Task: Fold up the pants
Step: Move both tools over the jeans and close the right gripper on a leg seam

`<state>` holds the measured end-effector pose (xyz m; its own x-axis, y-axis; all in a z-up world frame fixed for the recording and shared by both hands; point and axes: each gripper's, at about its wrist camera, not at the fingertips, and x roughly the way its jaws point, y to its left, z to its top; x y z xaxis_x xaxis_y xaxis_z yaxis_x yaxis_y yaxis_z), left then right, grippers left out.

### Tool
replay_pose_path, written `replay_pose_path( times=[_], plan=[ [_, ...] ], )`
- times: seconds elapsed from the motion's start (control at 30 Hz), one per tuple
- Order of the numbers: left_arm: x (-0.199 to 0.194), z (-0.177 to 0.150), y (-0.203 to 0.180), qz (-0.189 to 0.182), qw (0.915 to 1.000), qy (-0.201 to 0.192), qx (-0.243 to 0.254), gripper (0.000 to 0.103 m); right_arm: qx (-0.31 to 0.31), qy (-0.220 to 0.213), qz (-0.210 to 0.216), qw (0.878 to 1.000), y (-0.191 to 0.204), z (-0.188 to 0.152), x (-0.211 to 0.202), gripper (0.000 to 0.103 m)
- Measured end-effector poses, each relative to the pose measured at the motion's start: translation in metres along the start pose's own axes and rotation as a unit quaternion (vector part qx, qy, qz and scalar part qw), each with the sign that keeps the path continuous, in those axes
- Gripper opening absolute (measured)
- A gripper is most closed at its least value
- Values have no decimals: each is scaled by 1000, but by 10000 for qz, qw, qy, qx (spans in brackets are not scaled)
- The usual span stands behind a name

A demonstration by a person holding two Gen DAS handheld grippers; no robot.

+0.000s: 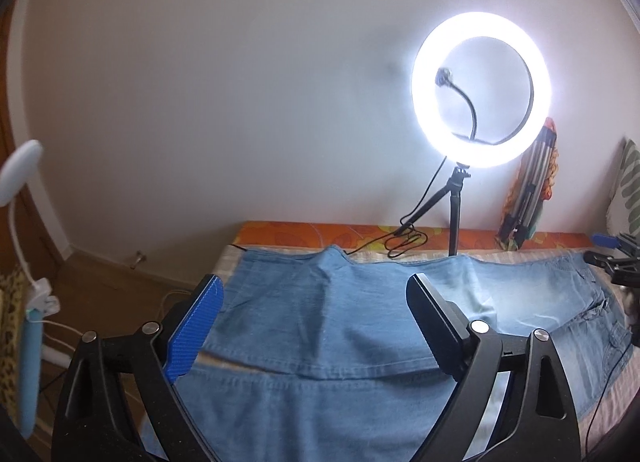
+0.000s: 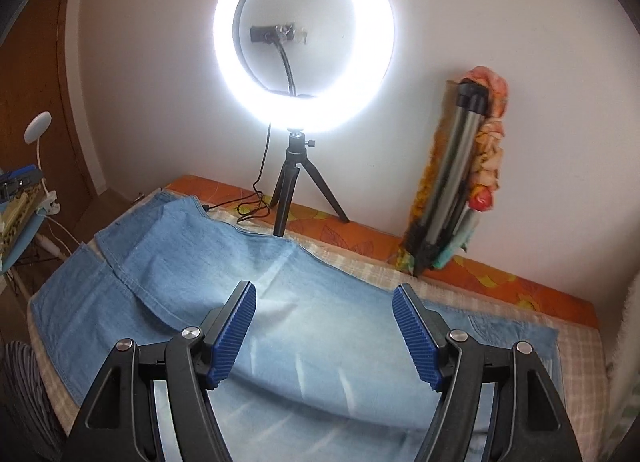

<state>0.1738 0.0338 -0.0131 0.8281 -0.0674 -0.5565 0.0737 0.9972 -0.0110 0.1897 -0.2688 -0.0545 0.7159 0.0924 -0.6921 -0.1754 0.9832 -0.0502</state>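
Observation:
Light blue denim pants (image 1: 320, 326) lie spread across the bed, one leg laid over the other, hems towards the left. They also show in the right wrist view (image 2: 192, 278). My left gripper (image 1: 316, 286) is open and empty, its jaws wide apart above the leg part of the pants. My right gripper (image 2: 325, 294) is open and empty above the upper part of the pants. The right gripper also shows at the far right of the left wrist view (image 1: 616, 262). Neither gripper holds the cloth.
A lit ring light (image 2: 304, 37) on a small tripod (image 2: 292, 197) stands at the bed's far edge by the wall, its cable (image 1: 404, 242) lying there. A folded tripod wrapped in patterned cloth (image 2: 452, 189) leans on the wall. A white clip lamp (image 1: 20, 197) and floor lie left.

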Motion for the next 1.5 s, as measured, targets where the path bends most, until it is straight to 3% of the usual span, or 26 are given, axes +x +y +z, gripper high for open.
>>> replay_pose_path(
  times=[0.3, 0.6, 0.97, 1.23, 1.27, 1.37, 1.5],
  plan=[
    [82, -15, -9, -173, 9963, 660, -518, 88, -483, 343, 497, 9970, -13, 17, 95, 74],
    [155, -51, -19, -115, 9877, 1451, -563, 79, -706, 797, 1153, 9876, -4, 25, 178, 73],
    [207, -75, -14, -157, 9801, 1882, -606, 62, -884, 1158, 1793, 9729, 15, 25, 248, 73],
    [226, -88, -11, -122, 9767, 2027, -700, 61, -693, 1367, 1909, 9696, 11, 18, 278, 73],
    [226, -87, -12, -109, 9770, 2026, -660, 61, -664, 1404, 1934, 9687, 11, 17, 280, 71],
    [226, -86, -12, -113, 9764, 2056, -650, 61, -597, 1445, 2115, 9648, 12, 16, 281, 53],
    [221, -81, -5, -226, 9742, 2108, -771, 61, -608, 1357, 2092, 9665, 14, 16, 268, 20]
  ],
)
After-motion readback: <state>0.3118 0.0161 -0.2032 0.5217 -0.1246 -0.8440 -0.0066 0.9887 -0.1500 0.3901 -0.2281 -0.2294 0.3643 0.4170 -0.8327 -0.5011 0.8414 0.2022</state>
